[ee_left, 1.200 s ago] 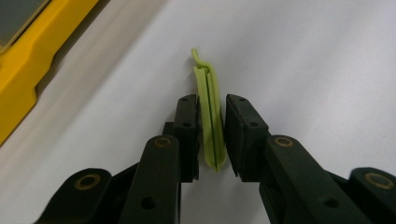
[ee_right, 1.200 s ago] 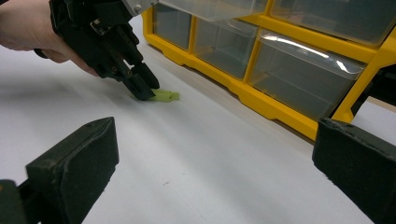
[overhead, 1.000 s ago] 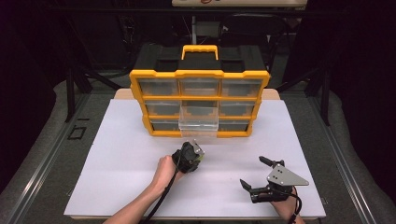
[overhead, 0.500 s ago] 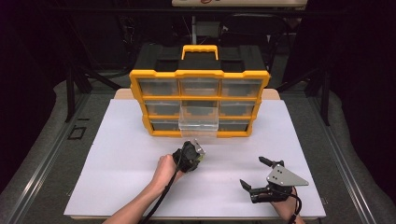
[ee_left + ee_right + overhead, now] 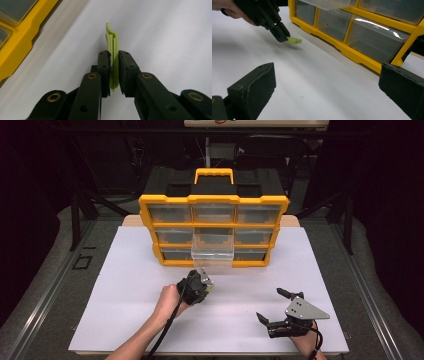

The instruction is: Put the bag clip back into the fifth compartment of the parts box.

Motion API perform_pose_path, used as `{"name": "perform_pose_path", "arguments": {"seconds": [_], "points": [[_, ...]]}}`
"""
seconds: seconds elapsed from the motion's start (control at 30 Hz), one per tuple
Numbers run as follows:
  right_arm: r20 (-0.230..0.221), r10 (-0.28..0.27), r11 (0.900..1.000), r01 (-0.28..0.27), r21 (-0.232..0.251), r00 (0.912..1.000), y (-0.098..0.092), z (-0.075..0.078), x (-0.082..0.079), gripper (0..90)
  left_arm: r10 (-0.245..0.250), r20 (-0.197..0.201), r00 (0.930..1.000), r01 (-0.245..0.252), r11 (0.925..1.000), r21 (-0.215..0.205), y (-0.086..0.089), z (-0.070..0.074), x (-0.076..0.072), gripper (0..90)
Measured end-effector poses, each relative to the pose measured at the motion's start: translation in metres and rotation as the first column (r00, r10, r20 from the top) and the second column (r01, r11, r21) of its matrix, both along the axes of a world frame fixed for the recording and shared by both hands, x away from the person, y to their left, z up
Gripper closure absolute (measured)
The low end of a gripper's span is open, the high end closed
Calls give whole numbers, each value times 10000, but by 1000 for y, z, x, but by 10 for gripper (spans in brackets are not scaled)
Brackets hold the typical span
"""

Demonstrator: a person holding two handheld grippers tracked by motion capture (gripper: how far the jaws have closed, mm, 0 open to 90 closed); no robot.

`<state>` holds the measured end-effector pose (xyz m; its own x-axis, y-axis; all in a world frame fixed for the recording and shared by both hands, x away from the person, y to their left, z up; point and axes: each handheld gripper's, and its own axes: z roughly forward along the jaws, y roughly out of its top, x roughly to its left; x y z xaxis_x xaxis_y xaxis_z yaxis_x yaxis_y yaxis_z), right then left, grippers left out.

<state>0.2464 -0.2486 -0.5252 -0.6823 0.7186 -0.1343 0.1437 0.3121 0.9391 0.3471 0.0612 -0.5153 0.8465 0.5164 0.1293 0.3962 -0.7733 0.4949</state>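
Near the middle of the worktop [image 5: 125, 270], just in front of the organizer, the left gripper [image 5: 114, 72] has its fingers [image 5: 103, 72] closed narrow on a light green plastic piece [image 5: 113, 50]. Both pads press its flat sides. The piece is thin and elongated; its long axis runs straight out along the fingers, with the curved tip projecting past them. In the right gripper view the same piece [image 5: 293, 40] sticks out of the left gripper [image 5: 282, 35] a little above the white surface, pointing toward the yellow organizer [image 5: 215, 200] at the far edge, tip slightly down.

The right gripper [image 5: 272, 307] sits near the near right corner of the worktop, well apart from the piece; its fingers [image 5: 252, 90] stand wide with nothing between them.

The organizer stands upright along the far edge, black carry handle section on top. Its clear middle drawer [image 5: 212, 251] in the bottom rows is pulled out toward the left gripper, close ahead of the green piece. Between piece and drawer lies bare white worktop.
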Motion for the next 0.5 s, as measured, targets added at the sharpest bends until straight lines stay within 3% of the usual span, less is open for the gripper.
{"name": "perform_pose_path", "arguments": {"seconds": [0.5], "points": [[-27, -5, 10000, 5, -5, 10000, -1, 0, 1, 7, -102, -14, 9999, 101, 9998, -159, 15, 7, -1, 804]]}}
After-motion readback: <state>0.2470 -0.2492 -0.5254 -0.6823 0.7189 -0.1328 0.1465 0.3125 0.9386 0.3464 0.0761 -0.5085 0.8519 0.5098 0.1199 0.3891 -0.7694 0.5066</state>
